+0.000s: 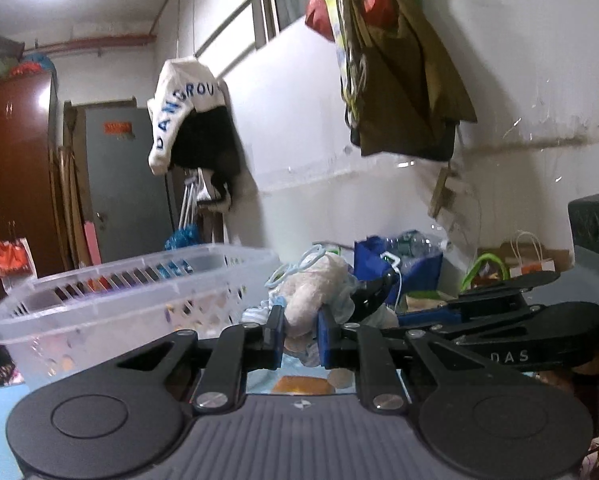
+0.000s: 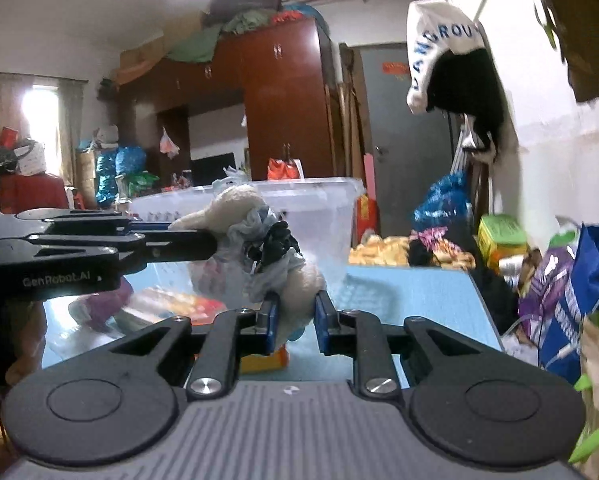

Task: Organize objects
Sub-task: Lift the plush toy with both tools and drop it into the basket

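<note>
A cream plush toy (image 1: 309, 294) in pale blue clothing is held above the blue table by both grippers. My left gripper (image 1: 299, 334) is shut on one end of the plush toy. My right gripper (image 2: 295, 320) is shut on the other end of the plush toy (image 2: 299, 280). In the left wrist view the right gripper (image 1: 479, 320) reaches in from the right. In the right wrist view the left gripper (image 2: 99, 248) reaches in from the left. A clear plastic basket (image 1: 131, 304) stands just left of the toy and also shows in the right wrist view (image 2: 323, 216).
The blue table (image 2: 411, 300) carries colourful packets under a glass top. A blue bag (image 2: 579, 300) and clutter sit at the table's right edge. Clothes and bags (image 1: 399, 60) hang on the white wall. A brown wardrobe (image 2: 283, 104) and grey door stand behind.
</note>
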Motion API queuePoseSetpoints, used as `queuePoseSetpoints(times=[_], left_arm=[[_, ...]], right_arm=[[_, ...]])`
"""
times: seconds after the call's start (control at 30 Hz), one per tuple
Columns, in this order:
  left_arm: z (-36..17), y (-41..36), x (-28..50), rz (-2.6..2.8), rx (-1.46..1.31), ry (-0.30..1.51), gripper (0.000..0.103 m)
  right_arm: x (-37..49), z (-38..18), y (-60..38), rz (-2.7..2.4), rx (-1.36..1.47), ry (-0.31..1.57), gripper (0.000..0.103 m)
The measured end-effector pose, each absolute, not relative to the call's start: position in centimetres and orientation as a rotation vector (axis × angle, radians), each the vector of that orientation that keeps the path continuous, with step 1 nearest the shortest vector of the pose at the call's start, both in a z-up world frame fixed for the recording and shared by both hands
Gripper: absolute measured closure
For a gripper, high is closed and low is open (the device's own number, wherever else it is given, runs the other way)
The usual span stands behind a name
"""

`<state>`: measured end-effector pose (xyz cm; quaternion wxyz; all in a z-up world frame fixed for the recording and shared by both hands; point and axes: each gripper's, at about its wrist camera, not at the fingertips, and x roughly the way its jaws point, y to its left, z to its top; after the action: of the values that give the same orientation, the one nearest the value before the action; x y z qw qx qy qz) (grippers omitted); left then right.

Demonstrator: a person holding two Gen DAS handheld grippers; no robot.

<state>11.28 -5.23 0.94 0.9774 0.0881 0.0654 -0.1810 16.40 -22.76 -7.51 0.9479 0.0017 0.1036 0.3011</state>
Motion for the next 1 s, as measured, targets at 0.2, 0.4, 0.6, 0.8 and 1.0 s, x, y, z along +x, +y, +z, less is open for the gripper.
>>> queuePoseSetpoints(times=[0.2, 0.4, 0.6, 0.8, 1.0], left_arm=[[3.4, -4.5, 9.4, -0.345, 0.183, 0.063, 0.083], [7.4, -4.2, 9.3, -0.314, 0.214, 0.013, 0.083], [11.1, -4.1, 14.0, -0.254, 0.219, 0.058, 0.085], [12.1, -3.9, 19.8, -0.238, 0.194, 0.151, 0.085], [10.4, -3.5, 23.2, -0.207, 0.178, 0.237, 0.085]], right_arm=[[15.6, -5.0, -21.8, 0.635, -0.038, 0.143, 0.082], [16.1, -0.6, -20.2, 0.626, -0.104, 0.063, 0.082], [19.5, 3.2, -18.0, 0.581, -0.144, 0.075, 0.082], [23.3, 3.2, -16.6, 0.558, -0.16, 0.152, 0.083], [25.8, 1.0, -15.4, 0.529, -0.188, 0.223, 0.083]])
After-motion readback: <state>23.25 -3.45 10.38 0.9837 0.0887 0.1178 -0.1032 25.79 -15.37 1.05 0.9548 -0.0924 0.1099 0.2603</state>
